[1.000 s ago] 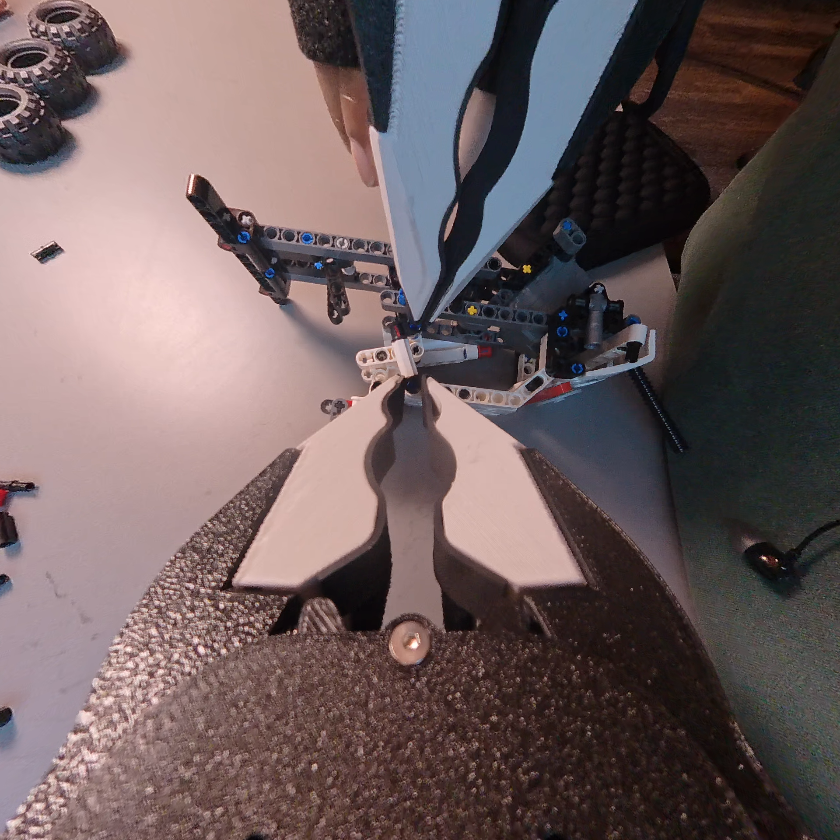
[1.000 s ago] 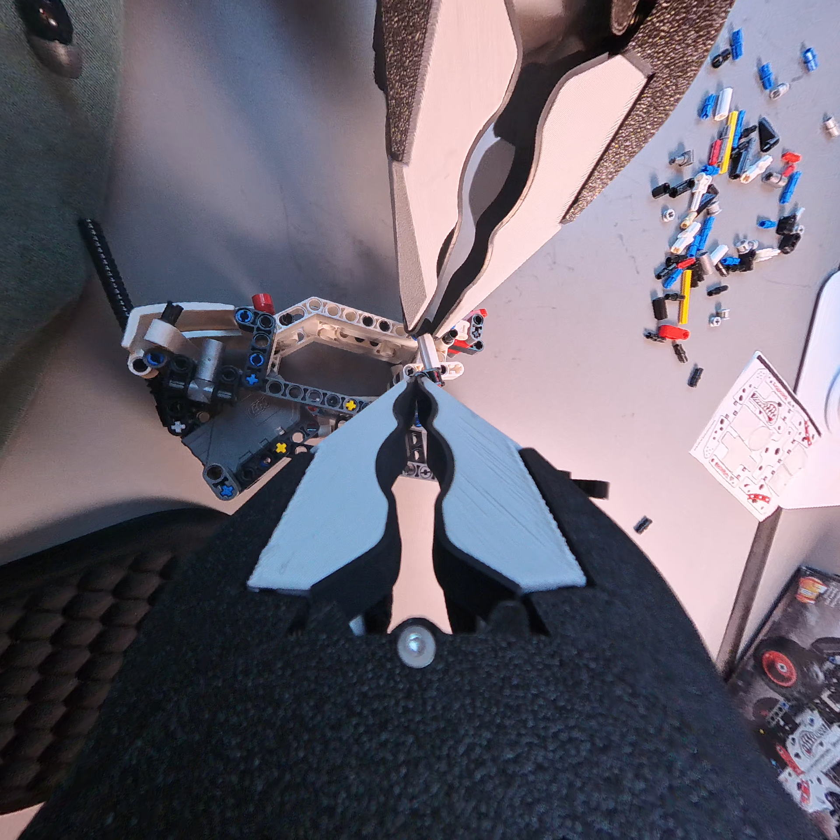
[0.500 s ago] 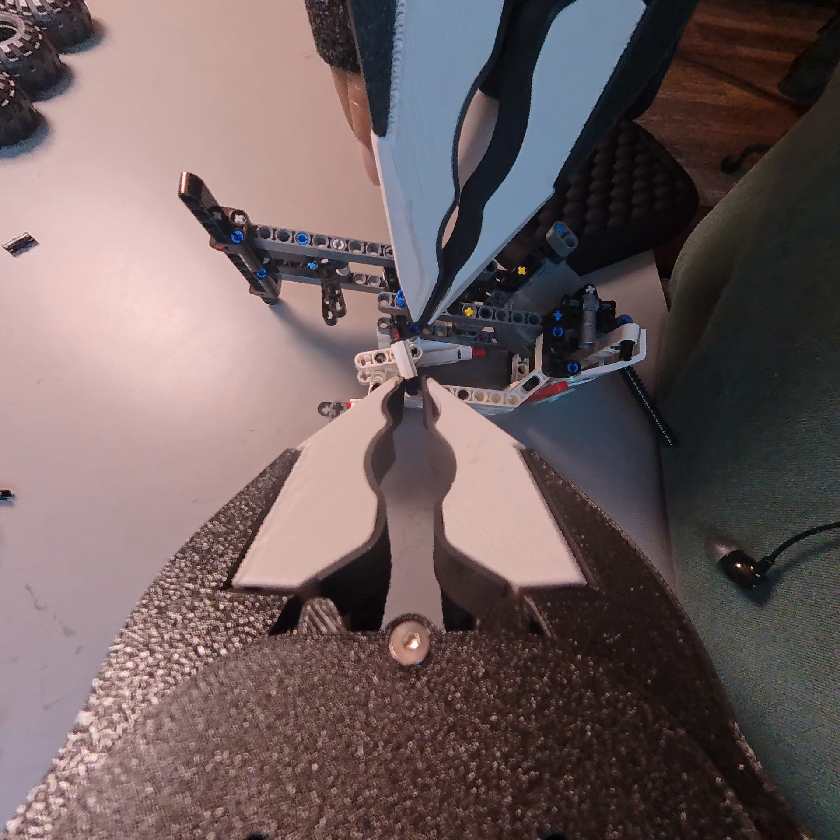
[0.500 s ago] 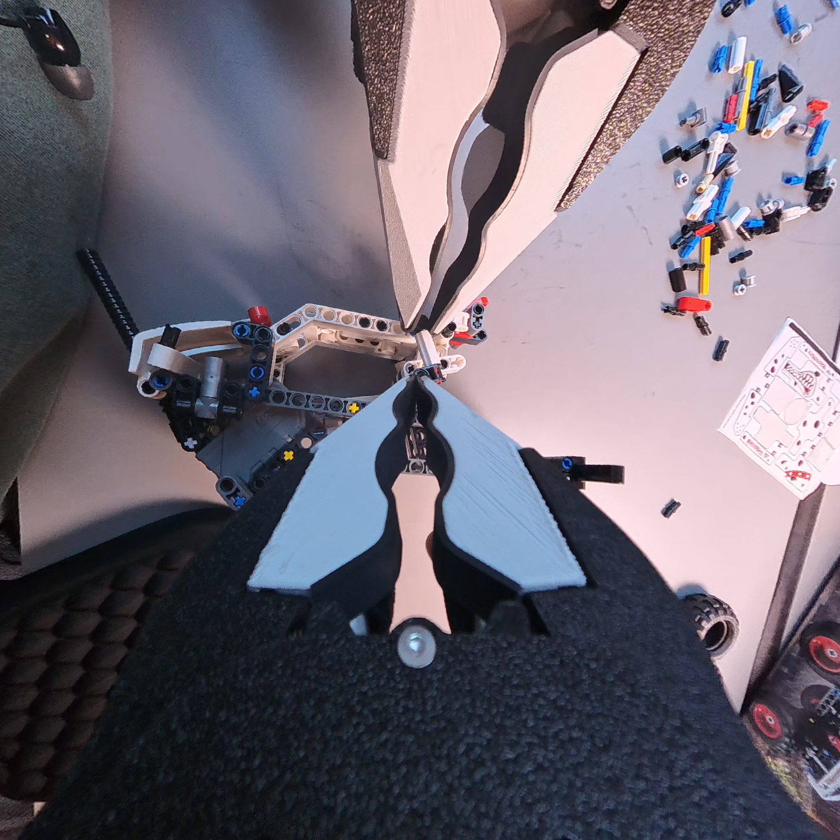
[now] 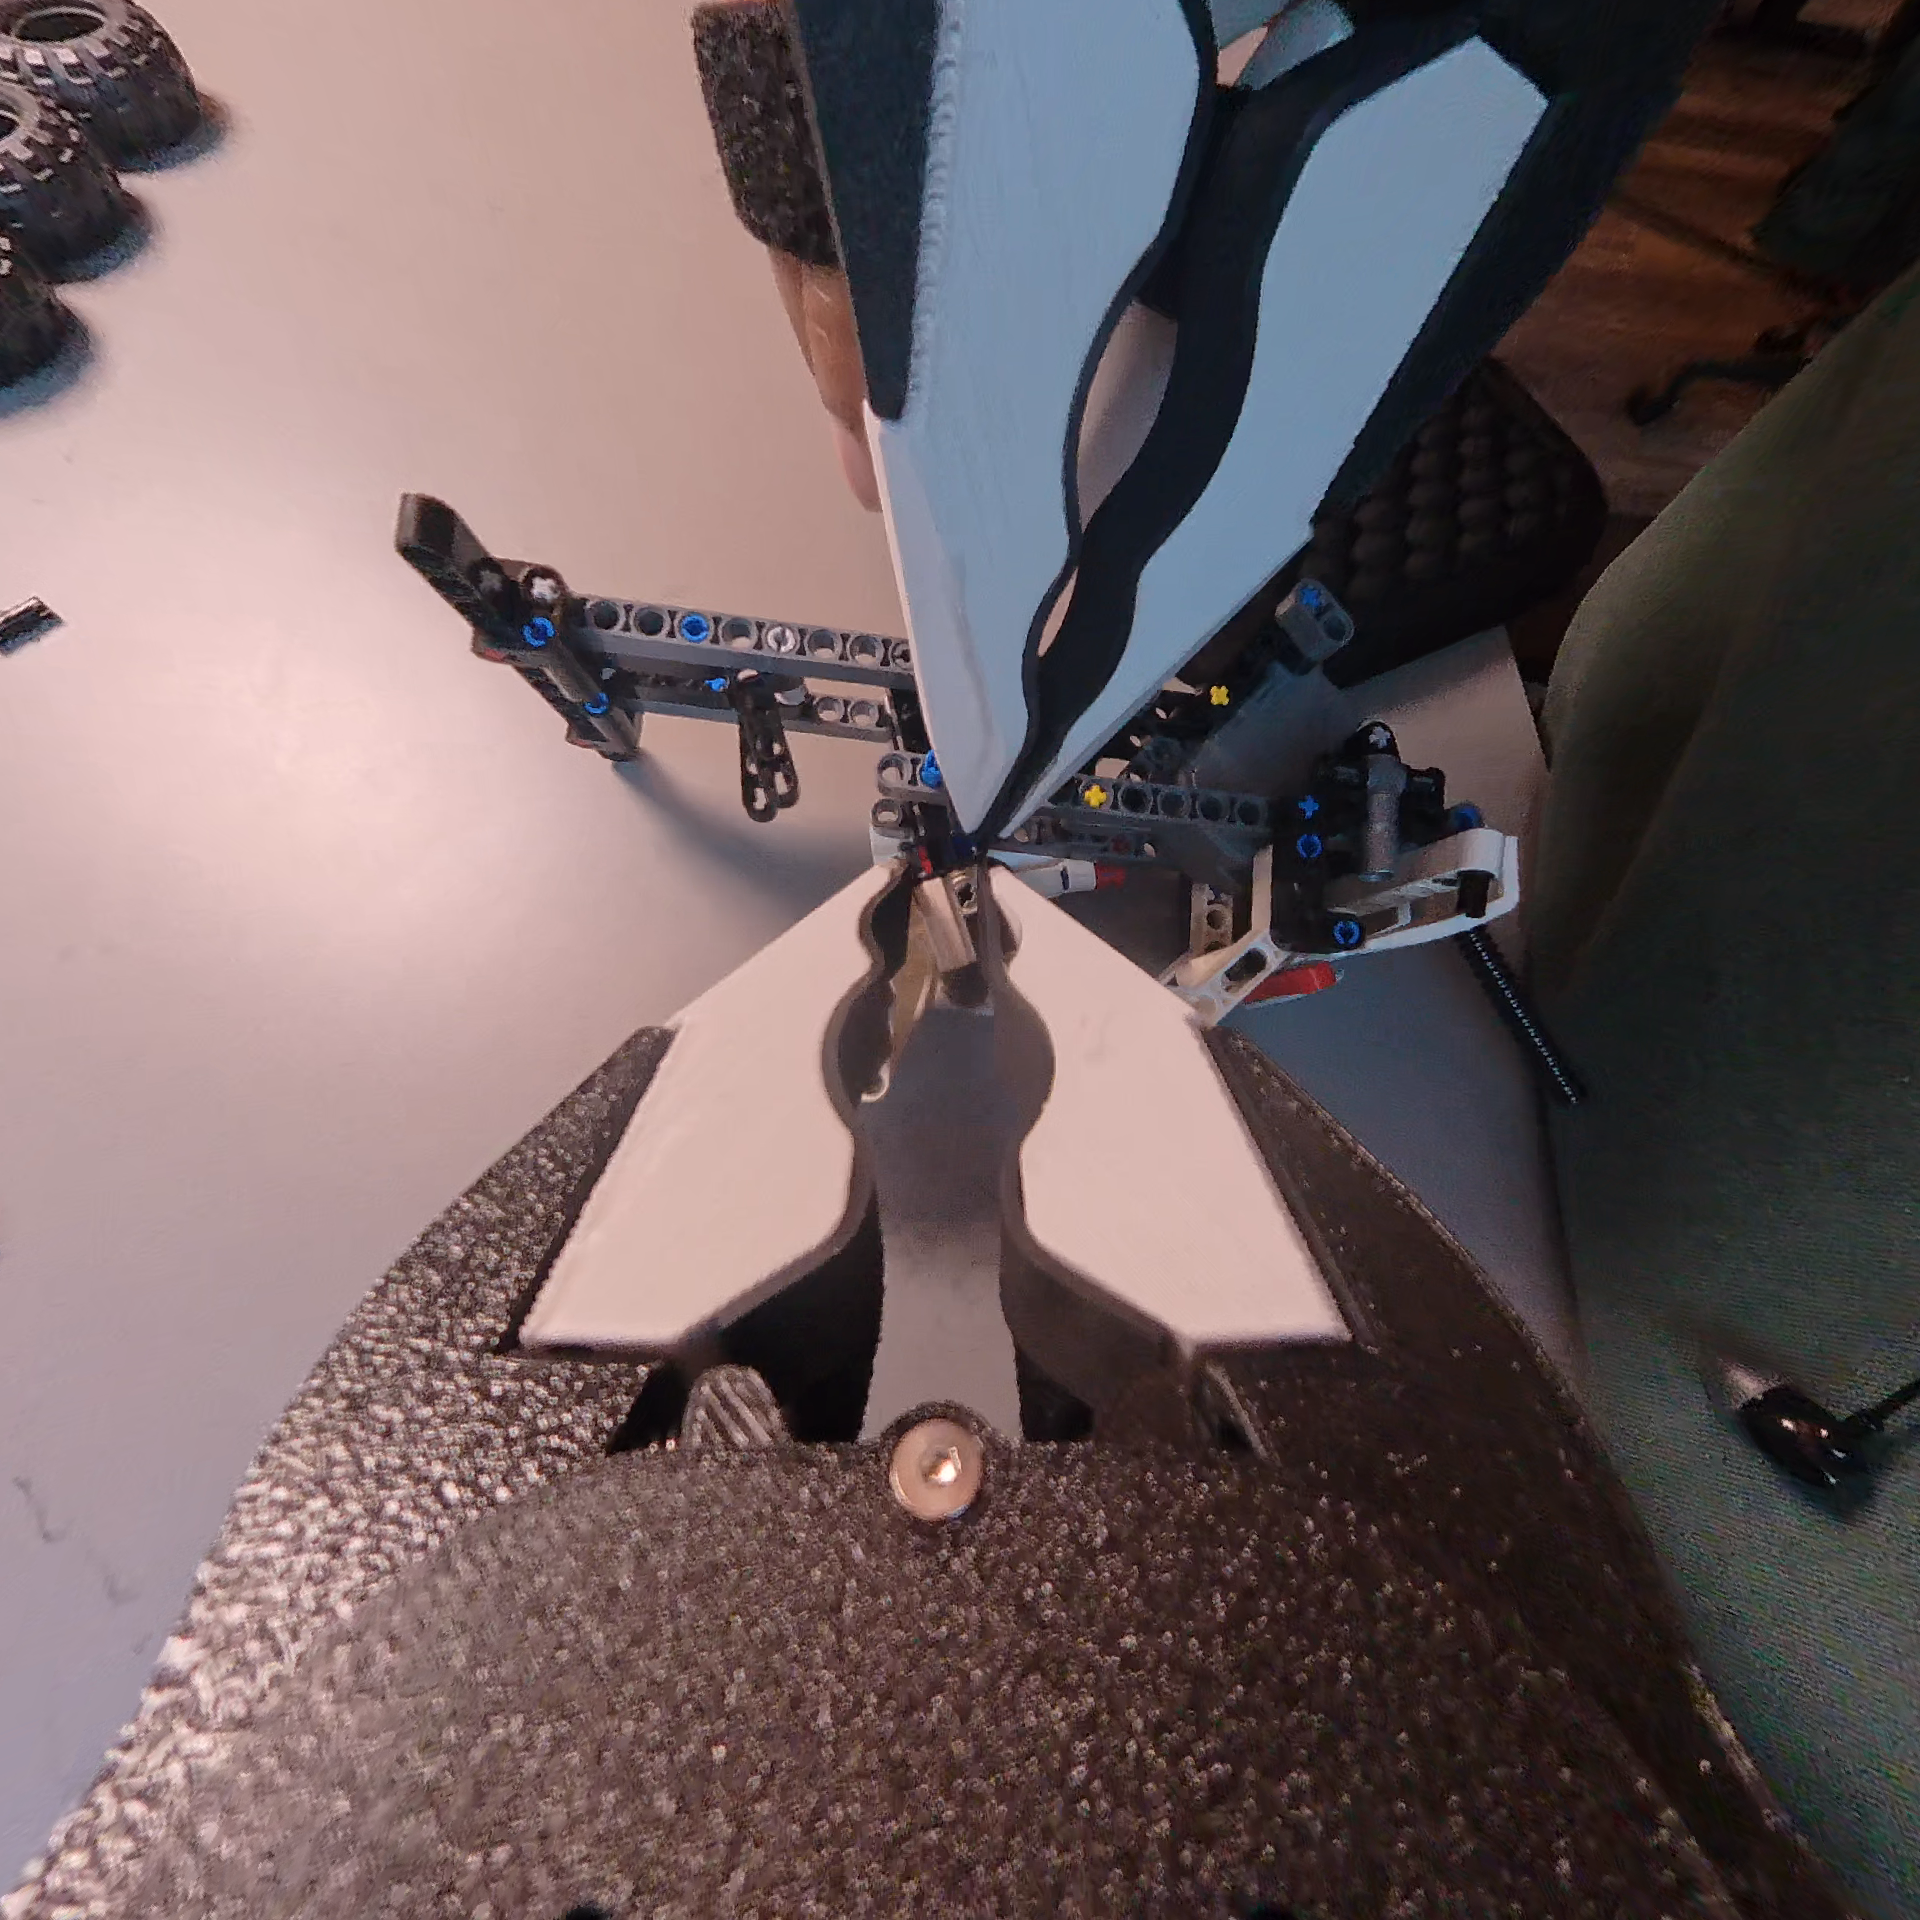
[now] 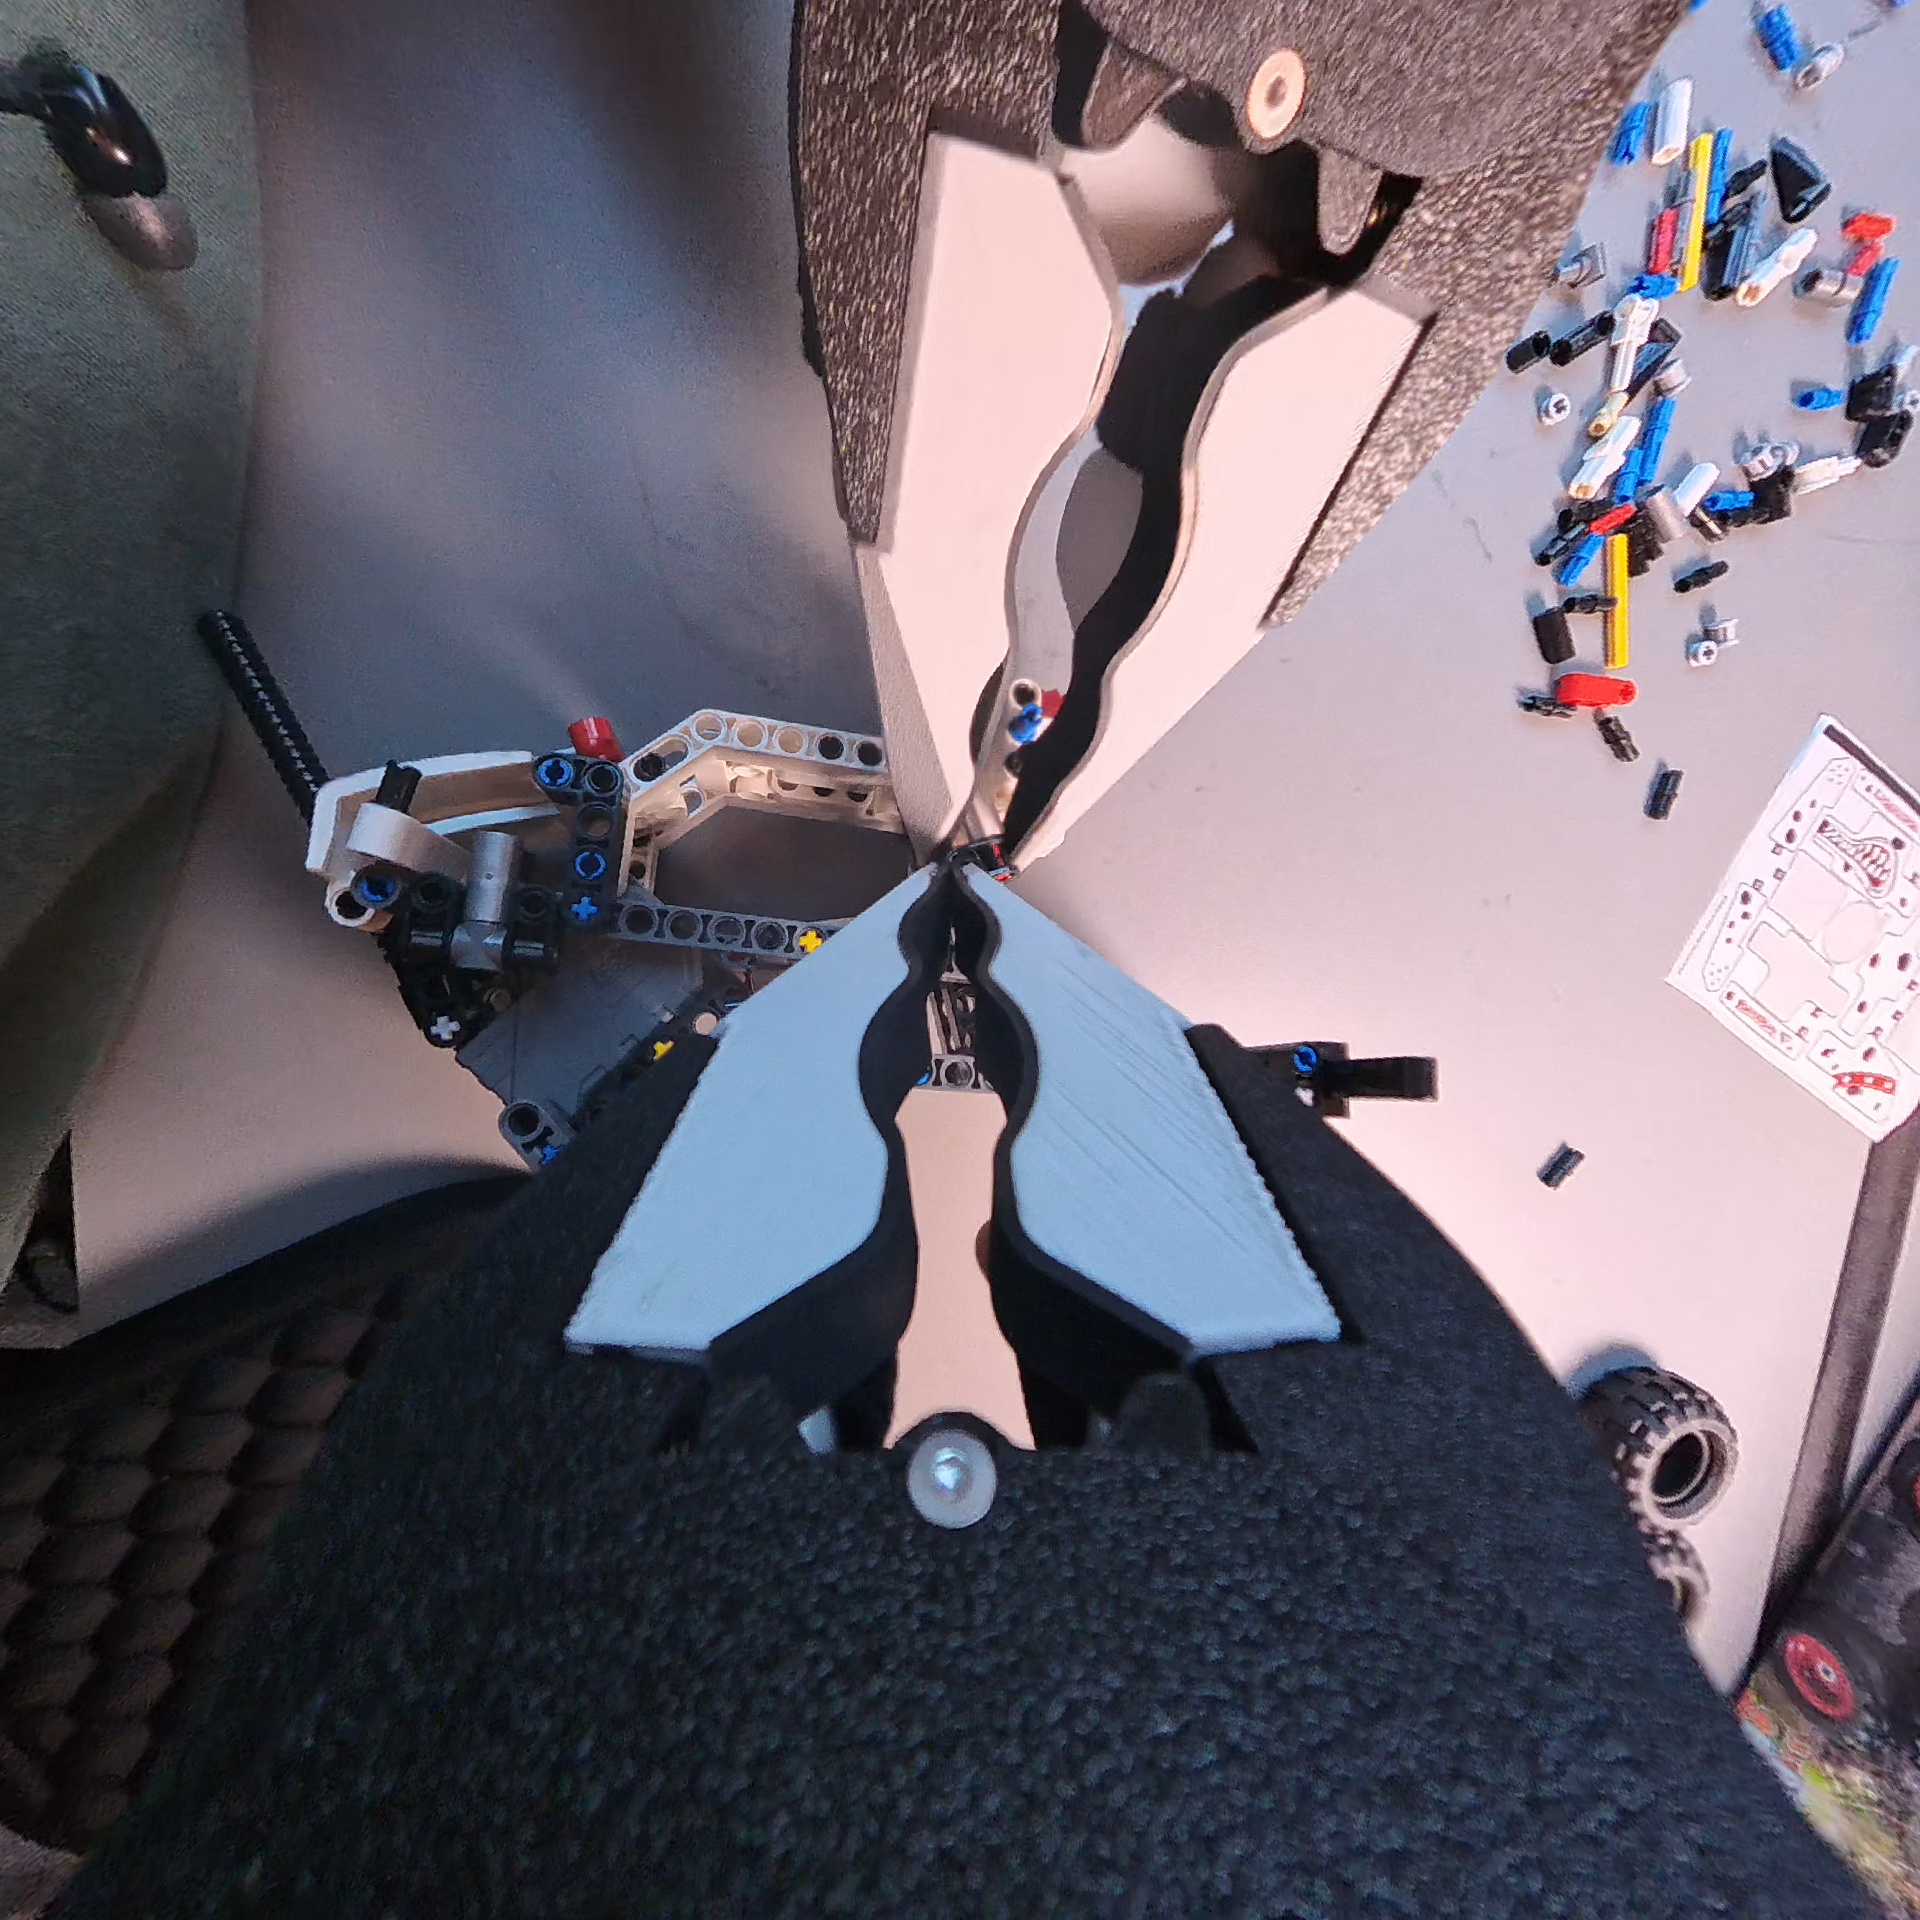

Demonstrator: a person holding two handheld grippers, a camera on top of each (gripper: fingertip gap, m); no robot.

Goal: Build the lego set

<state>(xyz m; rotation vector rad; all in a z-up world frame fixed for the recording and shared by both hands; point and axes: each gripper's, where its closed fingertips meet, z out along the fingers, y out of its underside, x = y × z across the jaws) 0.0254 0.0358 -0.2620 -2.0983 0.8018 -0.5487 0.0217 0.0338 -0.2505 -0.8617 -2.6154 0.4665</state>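
Note:
The half-built lego model point(image 5: 1174, 805) of grey beams and a white frame lies near the table's edge; it also shows in the right wrist view point(image 6: 727, 925). My left gripper point(image 5: 951, 883) is shut on a small white connector piece point(image 5: 948, 925) at the model's front, which sits between its jaws. My right gripper point(image 5: 977, 836) comes in from the opposite side, shut on the model, tip to tip with the left. In the right wrist view the right gripper point(image 6: 951, 878) meets the left gripper point(image 6: 971, 831), with the white piece point(image 6: 1023, 696) between the left jaws.
Black tyres point(image 5: 94, 62) lie at the far left of the table point(image 5: 312, 364). A pile of loose parts point(image 6: 1683, 416), a sticker sheet point(image 6: 1818, 935), another tyre point(image 6: 1662, 1444) and the set's box point(image 6: 1849, 1662) lie to the right. Green cloth point(image 5: 1766, 831) borders the table edge. The grippers are tip to tip, or close to it.
My left gripper has pushed forward, so the white piece now lies deeper between its jaws. Both grippers and the model have shifted slightly over the table.

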